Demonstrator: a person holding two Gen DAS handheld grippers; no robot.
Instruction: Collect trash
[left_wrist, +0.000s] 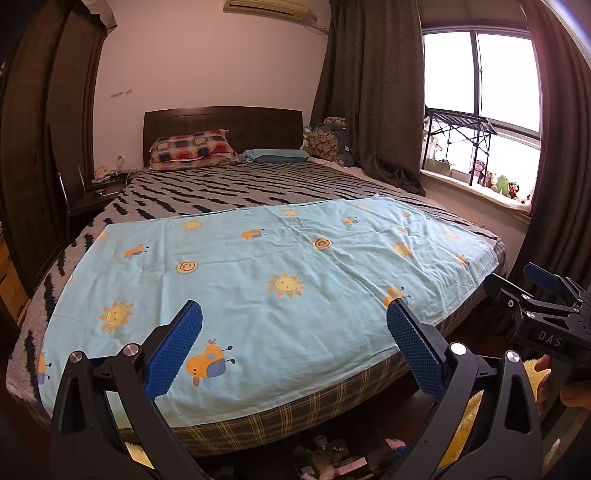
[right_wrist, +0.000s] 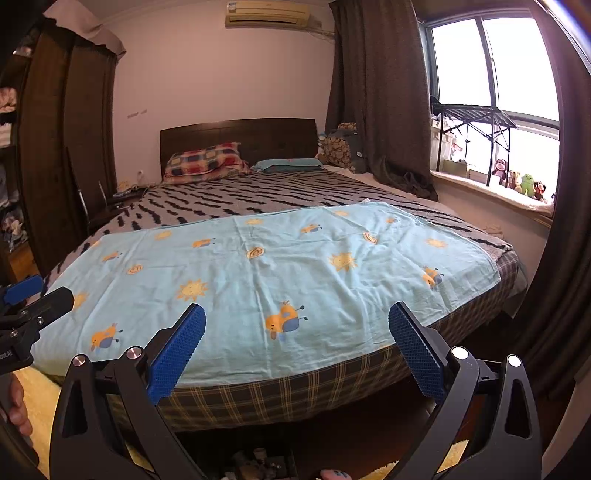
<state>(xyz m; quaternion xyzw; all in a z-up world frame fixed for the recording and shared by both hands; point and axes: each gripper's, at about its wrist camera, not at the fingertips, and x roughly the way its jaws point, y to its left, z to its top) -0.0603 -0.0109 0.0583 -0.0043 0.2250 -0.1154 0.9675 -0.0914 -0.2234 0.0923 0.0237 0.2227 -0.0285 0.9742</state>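
Both hand-held grippers, left (left_wrist: 294, 345) and right (right_wrist: 296, 347), are being held wide and empty over the bed (left_wrist: 236, 192); trash is seemingly still being sought.

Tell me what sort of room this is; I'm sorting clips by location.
A home bedroom: a wide bed with a dark wooden headboard, a red-and-blue checked pillow, and a light blue sun-print sheet spread over it.
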